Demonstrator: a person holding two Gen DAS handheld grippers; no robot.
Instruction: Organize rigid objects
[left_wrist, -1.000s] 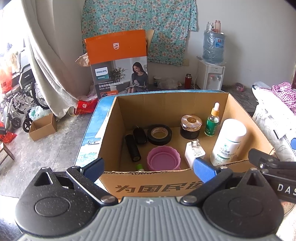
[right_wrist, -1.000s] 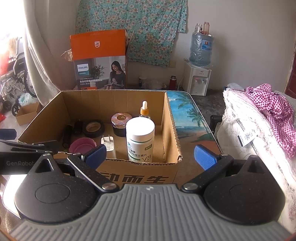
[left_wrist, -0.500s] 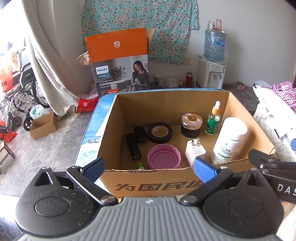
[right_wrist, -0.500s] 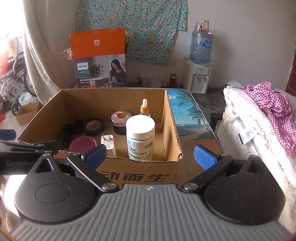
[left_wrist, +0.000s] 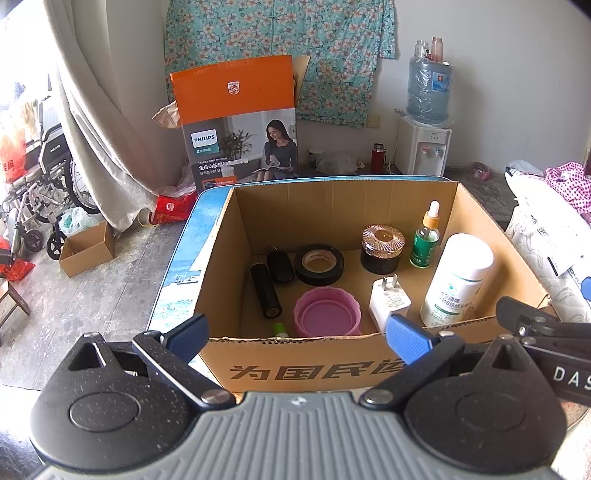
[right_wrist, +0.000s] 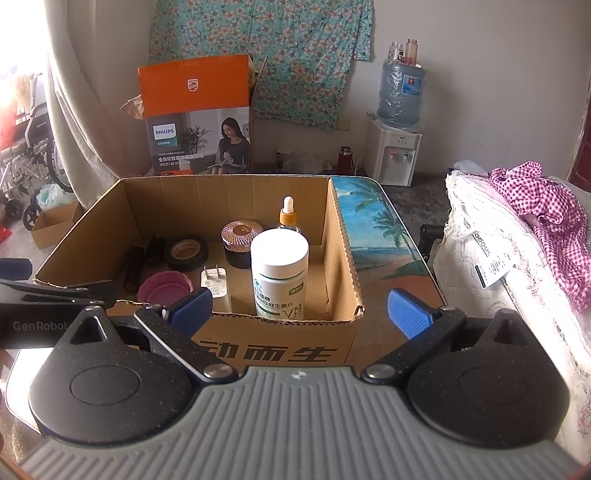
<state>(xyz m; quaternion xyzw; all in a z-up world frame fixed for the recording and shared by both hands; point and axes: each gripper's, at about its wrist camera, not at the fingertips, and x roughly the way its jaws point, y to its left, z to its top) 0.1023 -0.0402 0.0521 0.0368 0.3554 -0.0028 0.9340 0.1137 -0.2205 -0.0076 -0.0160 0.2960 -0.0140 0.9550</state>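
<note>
The box (left_wrist: 303, 363) is plain brown card with dark printed characters on its front wall. Inside it: a white bottle (left_wrist: 457, 280) with a green-printed label, a green dropper bottle (left_wrist: 424, 243) with orange collar and white bulb, a dark jar (left_wrist: 382, 249) with a ribbed copper lid, a black tape roll (left_wrist: 319, 264), a pink cup (left_wrist: 327, 312) and a white plug (left_wrist: 389, 303). Behind the box stands an orange and grey carton (left_wrist: 236, 122); above that hangs teal floral cloth (left_wrist: 280, 48). Right of the box lies pink checked fabric (right_wrist: 543, 218). Both grippers' pads (right_wrist: 408, 312) are blue.
</note>
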